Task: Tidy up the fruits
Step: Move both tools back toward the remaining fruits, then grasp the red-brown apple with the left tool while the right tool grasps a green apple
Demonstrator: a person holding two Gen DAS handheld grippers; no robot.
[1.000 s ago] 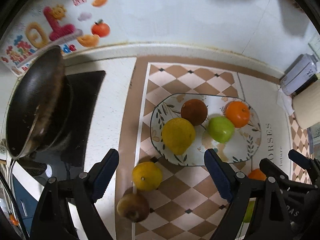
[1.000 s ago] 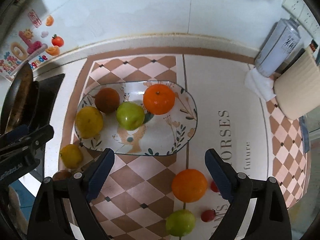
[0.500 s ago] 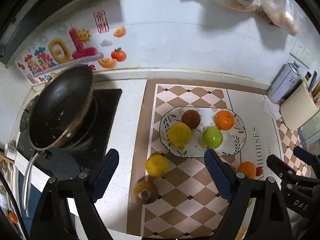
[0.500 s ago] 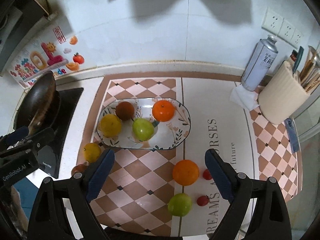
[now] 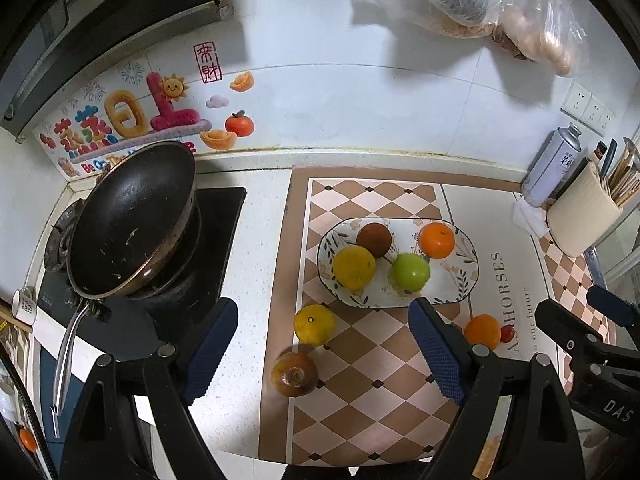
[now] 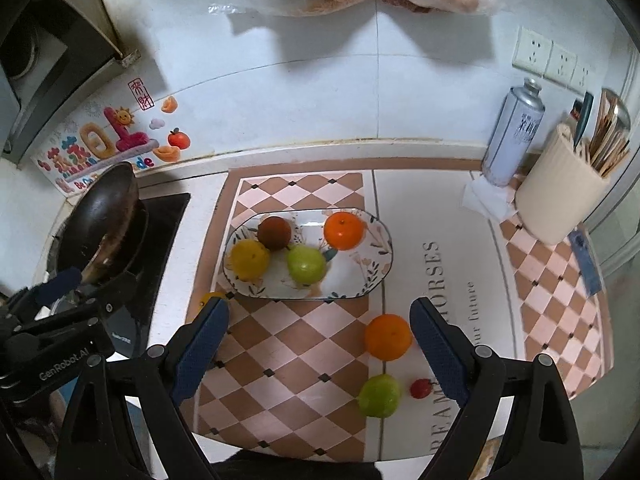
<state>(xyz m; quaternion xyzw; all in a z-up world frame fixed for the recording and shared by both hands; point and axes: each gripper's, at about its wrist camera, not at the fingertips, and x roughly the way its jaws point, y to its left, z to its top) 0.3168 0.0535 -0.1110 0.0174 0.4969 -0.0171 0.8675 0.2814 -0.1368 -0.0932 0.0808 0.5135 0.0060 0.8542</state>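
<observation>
Fruits lie in two groups on the checked mat (image 6: 288, 340). Four are already on the oval patterned plate (image 6: 376, 264): a yellow citrus (image 6: 250, 259) at 9 o'clock, a brown round fruit (image 6: 274, 233) at 11 o'clock, a green apple (image 6: 306, 264) near the middle and an orange (image 6: 343, 230) at 1 o'clock. The others wait outside the plate. At about 5 o'clock of it are a second orange (image 6: 388, 337), a second green apple (image 6: 379, 396) and a small red fruit (image 6: 421, 388). At about 7 o'clock of it, in the left view, are a yellow-orange citrus (image 5: 314, 325) and a brown glossy fruit (image 5: 295, 374).

Both claws are wide and hold nothing. The left gripper (image 5: 324, 348) hangs above the two fruits on that side, and the right gripper (image 6: 320, 350) above the mat near the second orange.

I judge that the round fruits are firm, quite light and smooth, so they can roll or slip out. It is better to take each one across its widest middle, with the pads on opposite sides. The small red fruit looks soft and needs a gentle squeeze. The free part of the plate is at 4 o'clock.
</observation>
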